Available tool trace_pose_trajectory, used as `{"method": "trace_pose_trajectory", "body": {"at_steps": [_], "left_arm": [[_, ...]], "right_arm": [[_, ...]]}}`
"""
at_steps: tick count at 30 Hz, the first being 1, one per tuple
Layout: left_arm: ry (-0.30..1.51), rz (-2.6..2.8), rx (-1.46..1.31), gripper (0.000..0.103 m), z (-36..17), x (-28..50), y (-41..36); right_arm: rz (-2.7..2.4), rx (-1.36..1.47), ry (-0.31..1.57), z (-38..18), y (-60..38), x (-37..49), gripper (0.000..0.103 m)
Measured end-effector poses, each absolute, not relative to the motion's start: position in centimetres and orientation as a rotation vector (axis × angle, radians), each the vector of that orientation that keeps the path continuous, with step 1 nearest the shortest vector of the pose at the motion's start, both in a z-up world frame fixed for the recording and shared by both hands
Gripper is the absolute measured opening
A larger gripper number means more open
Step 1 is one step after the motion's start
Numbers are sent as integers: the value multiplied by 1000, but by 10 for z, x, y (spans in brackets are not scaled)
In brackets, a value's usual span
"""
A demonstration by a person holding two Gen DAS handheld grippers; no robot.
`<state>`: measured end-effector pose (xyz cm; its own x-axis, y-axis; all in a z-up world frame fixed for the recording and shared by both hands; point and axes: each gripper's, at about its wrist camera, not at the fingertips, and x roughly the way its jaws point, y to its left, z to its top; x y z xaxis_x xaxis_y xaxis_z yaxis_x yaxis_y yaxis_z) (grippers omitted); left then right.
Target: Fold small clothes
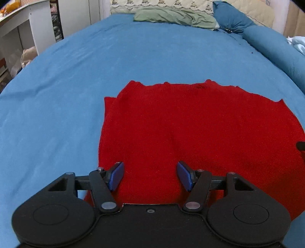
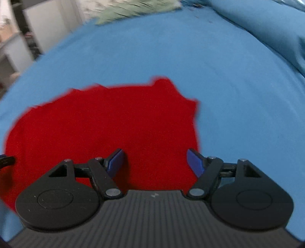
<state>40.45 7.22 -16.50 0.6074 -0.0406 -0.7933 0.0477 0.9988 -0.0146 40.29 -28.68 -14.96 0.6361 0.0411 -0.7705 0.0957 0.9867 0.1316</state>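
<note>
A red knitted garment [image 1: 190, 126] lies flat on the blue bed sheet [image 1: 76, 76], folded into a rough rectangle. My left gripper [image 1: 149, 176] hovers over its near left part, jaws open, blue pads [image 1: 116, 175] apart with nothing between them. In the right wrist view the same red garment [image 2: 104, 129] fills the lower left, and my right gripper [image 2: 155, 162] stands open above its near right edge, with only cloth seen below the gap. A dark tip of the other gripper [image 2: 6, 161] shows at the left edge. The right view is blurred.
A crumpled green cloth [image 1: 175, 17] lies at the bed's far end by a patterned pillow [image 1: 162, 4]. A blue bolster [image 1: 276, 47] runs along the right side. White furniture [image 1: 24, 30] stands off the bed's left edge.
</note>
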Motion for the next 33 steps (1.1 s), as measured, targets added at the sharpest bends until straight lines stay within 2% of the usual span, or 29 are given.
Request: {"method": "trace_pose_trajectory", "body": {"at_steps": [3,6,13,15,17,23,27,29,31,33], "left_arm": [[944,-43,13,68,-164,416,69],[969,-30,36,68,-154,421,64],[909,-21,152,69,-89,396,35],[925,-54,136,78,-74,396,20],[942,-86,123,98,-69,398,2],[999,-160,138,98,-99,417,-49],[1042,-179,114,98,-125,430,-70],[1069,-166,102,98,-137,436,-75],[1097,-151,91,98,-148,442,-76],[1130,-135,85,98,-155,445,-78]], "right_arm": [[-75,238,886,-158,-303,403,91],[-63,251,901,-154,-307,402,90],[-18,228,859,-83,-327,362,92],[19,198,892,-69,-331,346,92],[39,168,921,-61,-331,337,94],[31,212,1040,-90,-333,342,95],[29,262,1048,-121,-335,350,90],[23,258,1053,-133,-333,353,84],[37,236,1057,-142,-329,355,73],[52,186,1046,-146,-320,353,68]]}}
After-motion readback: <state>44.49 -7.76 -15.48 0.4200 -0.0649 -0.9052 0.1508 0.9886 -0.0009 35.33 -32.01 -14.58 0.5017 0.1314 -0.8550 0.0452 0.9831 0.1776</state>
